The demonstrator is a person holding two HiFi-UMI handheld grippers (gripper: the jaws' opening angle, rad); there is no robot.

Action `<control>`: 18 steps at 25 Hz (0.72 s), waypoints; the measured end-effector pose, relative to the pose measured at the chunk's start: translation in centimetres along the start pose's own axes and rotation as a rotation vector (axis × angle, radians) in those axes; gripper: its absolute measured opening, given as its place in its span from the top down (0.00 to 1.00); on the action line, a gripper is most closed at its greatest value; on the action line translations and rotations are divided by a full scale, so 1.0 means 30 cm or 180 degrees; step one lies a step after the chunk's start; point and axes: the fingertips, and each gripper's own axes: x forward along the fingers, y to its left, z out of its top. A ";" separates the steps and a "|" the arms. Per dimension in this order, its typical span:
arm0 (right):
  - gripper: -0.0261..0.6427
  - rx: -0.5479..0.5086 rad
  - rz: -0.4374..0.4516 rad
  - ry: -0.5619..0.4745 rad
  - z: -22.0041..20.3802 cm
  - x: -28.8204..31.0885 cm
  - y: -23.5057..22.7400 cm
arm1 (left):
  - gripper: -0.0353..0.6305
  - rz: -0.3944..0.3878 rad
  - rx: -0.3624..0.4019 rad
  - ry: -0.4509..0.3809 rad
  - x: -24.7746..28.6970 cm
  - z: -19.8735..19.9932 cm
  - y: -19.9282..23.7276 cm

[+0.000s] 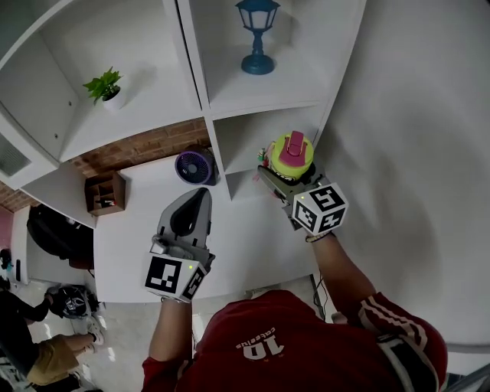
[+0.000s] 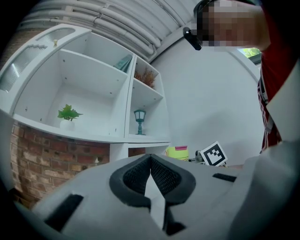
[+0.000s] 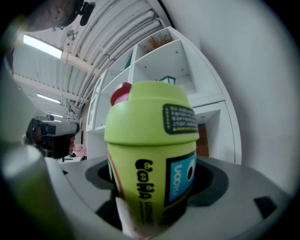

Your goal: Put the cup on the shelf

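At two o'clock from the grey left gripper (image 1: pixel 201 194) in the head view, the grey right gripper (image 1: pixel 286 173) held the lime-green, pink-lidded plastic cup (image 1: pixel 292 155) at the white shelf unit's (image 1: pixel 230 92) lower opening. Left gripper view: its jaws met, empty. Right gripper view: its jaws clamped the cup's sides.

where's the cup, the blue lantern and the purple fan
cup (image 3: pixel 150 164): right gripper view, on its green body
blue lantern (image 1: pixel 257 15): head view, on its lamp housing
purple fan (image 1: pixel 194 166): head view, on the centre of its grille
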 end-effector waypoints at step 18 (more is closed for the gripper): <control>0.34 -0.0101 0.0215 -0.0037 -0.038 0.301 -0.134 | 0.95 0.0189 -0.0074 0.0110 0.158 -0.068 0.096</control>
